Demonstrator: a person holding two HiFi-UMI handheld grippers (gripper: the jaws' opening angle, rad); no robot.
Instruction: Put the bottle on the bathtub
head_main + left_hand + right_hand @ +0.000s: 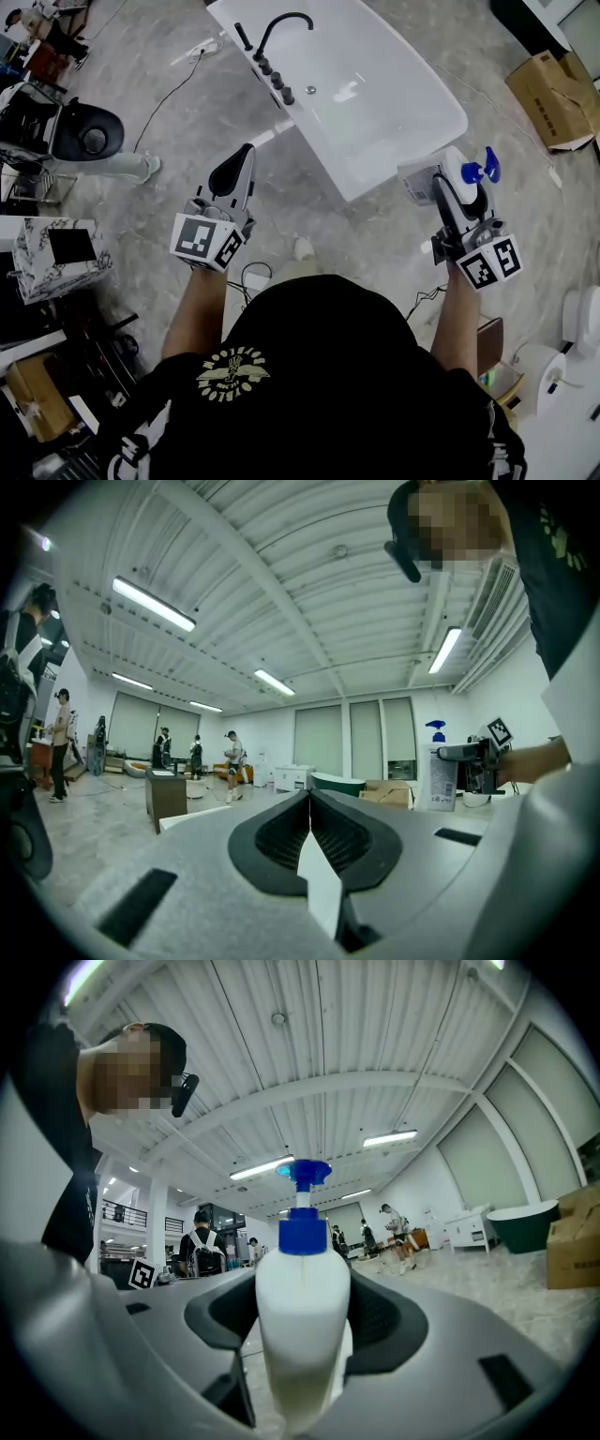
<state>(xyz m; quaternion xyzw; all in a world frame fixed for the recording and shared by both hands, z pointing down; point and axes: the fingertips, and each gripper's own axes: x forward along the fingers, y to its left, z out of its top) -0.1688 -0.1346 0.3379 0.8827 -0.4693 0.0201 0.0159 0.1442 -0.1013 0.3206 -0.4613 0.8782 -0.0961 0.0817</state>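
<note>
The right gripper clamps the white pump bottle beside the near corner of the bathtub. The left gripper is closed and empty.

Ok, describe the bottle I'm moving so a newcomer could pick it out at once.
Find the white bathtub on the grey floor; the right gripper is just off its near right corner. The bottle is clamped in that gripper: white body, blue pump top, the only blue-topped thing beside the tub.
</note>
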